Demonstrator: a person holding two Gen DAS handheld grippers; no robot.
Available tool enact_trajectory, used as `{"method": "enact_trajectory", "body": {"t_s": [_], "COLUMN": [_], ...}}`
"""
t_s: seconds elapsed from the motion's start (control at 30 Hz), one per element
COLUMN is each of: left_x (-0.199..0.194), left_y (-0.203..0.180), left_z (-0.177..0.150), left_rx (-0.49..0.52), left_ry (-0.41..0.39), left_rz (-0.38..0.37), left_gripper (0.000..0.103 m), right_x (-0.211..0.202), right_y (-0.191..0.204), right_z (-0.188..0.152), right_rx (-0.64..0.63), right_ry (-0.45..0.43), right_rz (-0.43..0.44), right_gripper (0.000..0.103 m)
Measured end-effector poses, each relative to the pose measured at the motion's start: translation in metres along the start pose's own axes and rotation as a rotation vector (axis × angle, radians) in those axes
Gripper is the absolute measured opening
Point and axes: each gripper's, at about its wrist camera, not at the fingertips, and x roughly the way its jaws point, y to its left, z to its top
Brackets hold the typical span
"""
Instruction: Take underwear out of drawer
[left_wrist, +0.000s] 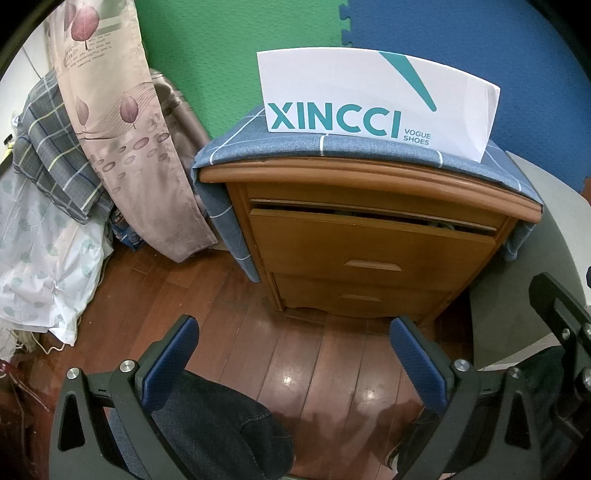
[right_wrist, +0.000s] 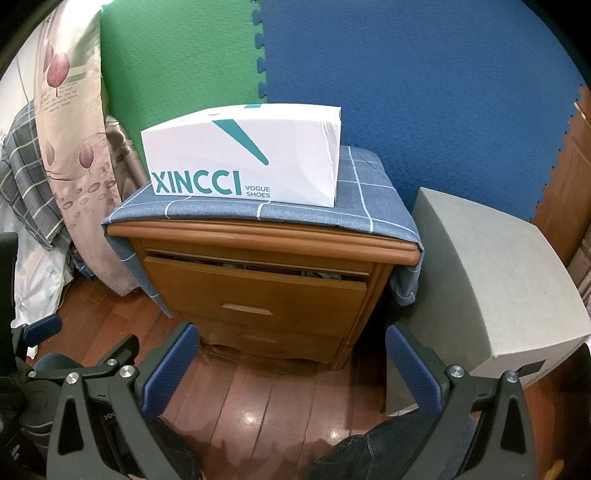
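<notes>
A wooden nightstand (left_wrist: 369, 173) (right_wrist: 258, 236) stands ahead on the wood floor. Its top drawer (left_wrist: 369, 240) (right_wrist: 255, 291) is pulled out a crack, with bits of cloth (right_wrist: 314, 274) showing in the gap. The drawer handle (left_wrist: 373, 264) (right_wrist: 246, 308) is a flat wooden lip. My left gripper (left_wrist: 291, 354) is open and empty, held low over the floor in front of the nightstand. My right gripper (right_wrist: 291, 365) is open and empty, also short of the drawer. The right gripper's edge shows in the left wrist view (left_wrist: 561, 317), and the left gripper's edge shows in the right wrist view (right_wrist: 44, 328).
A white XINCCI shoe box (left_wrist: 376, 103) (right_wrist: 243, 155) sits on a blue checked cloth (right_wrist: 369, 195) on top of the nightstand. A grey box (right_wrist: 495, 280) stands right of it. Curtain (left_wrist: 122, 129) and bedding (left_wrist: 48, 155) lie left. My knees (left_wrist: 221, 417) are below the grippers.
</notes>
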Motion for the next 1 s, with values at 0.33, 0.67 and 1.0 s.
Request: {"method": "enact_trajectory", "body": {"t_s": [0.33,0.67,1.0], "left_x": [0.000,0.000,0.020], "left_y": [0.000,0.000,0.022], "left_z": [0.000,-0.001,-0.004], "left_rx": [0.001,-0.003,-0.205], "left_ry": [-0.001,0.001,0.071], "left_rz": [0.000,-0.002,-0.174], "left_gripper": [0.103,0.103,0.103], "right_x": [-0.001,-0.001,-0.017], "right_y": [-0.001,-0.001,-0.053], "right_z": [-0.002,-0.002,0.036], "right_rx": [0.003,0.005,0.059], "right_ry": [-0.002,-0.002,-0.089], "right_rz": [0.000,0.001,-0.008], "right_gripper": [0.103,0.103,0.103]}}
